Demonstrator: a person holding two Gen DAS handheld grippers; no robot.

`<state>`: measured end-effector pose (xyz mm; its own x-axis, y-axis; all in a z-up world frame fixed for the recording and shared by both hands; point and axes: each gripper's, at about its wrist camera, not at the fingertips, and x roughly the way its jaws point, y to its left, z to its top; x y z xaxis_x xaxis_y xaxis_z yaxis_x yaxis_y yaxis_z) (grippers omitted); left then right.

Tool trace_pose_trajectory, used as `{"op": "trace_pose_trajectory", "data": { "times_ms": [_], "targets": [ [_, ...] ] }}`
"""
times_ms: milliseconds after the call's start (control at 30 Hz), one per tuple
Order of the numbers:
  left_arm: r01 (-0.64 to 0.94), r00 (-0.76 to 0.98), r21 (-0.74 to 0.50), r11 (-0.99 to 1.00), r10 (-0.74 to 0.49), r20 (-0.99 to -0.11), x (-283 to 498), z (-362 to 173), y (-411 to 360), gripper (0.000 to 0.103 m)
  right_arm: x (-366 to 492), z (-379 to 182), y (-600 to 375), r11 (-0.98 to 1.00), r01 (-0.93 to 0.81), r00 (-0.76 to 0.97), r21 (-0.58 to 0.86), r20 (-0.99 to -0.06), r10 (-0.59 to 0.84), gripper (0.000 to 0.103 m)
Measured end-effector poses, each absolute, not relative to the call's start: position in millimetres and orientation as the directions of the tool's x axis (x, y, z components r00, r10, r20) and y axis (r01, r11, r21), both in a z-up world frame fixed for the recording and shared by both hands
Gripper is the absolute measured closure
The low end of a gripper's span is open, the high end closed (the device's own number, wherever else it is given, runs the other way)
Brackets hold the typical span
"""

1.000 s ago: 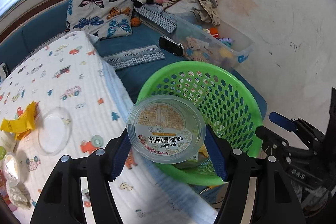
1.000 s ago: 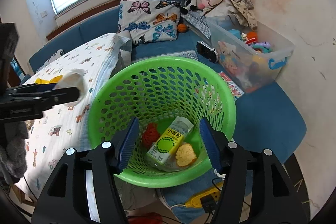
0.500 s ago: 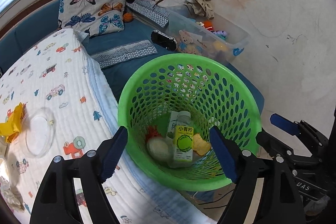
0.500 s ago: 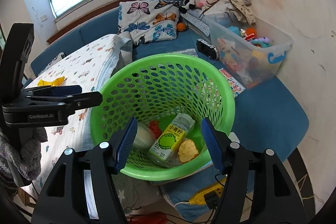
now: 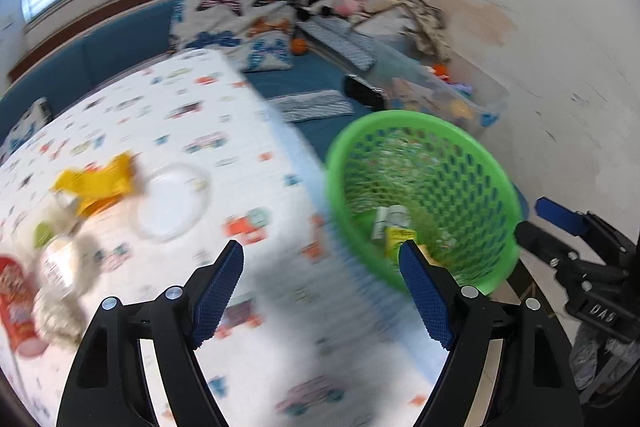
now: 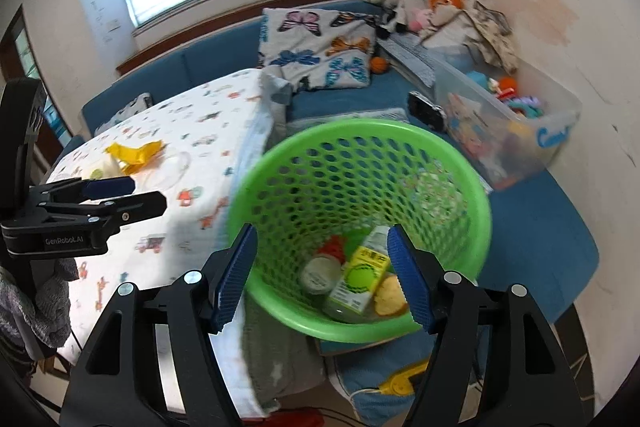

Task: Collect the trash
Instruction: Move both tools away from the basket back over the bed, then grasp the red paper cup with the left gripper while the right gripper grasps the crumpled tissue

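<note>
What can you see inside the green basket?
Inside the green basket: a yellow-green bottle, a round tub, something red and a yellow lump. Anything beneath them is covered.

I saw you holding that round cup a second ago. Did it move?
Yes. The cup left the open left gripper and now lies inside the green basket.

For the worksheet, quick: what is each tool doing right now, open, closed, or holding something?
Left tool: open, holding nothing; its jaws have just been opening.
Right tool: open, holding nothing; its jaws have just been opening.
</note>
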<state>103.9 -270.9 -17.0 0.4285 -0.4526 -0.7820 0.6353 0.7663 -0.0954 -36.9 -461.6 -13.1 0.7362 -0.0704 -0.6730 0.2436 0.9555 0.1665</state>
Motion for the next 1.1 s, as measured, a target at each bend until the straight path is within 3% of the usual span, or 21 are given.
{"op": "trace_pose_trajectory", "data": {
  "times_ms": [800,1100],
  "targets": [
    [0.142,0.626,-0.087,0.986,-0.157,-0.764,153,-9,-13,0.026,67,-5,-275,0.975,-0.149,0.695,0.167,-0.683,0.224,0.035],
    [0.029,0.622,-0.128,0.991,-0.118,-0.774,173,-13,42,0.025,105,-18,-197,0.938,-0.285,0.618,0.196,-0.711,0.336,0.036]
  ]
}}
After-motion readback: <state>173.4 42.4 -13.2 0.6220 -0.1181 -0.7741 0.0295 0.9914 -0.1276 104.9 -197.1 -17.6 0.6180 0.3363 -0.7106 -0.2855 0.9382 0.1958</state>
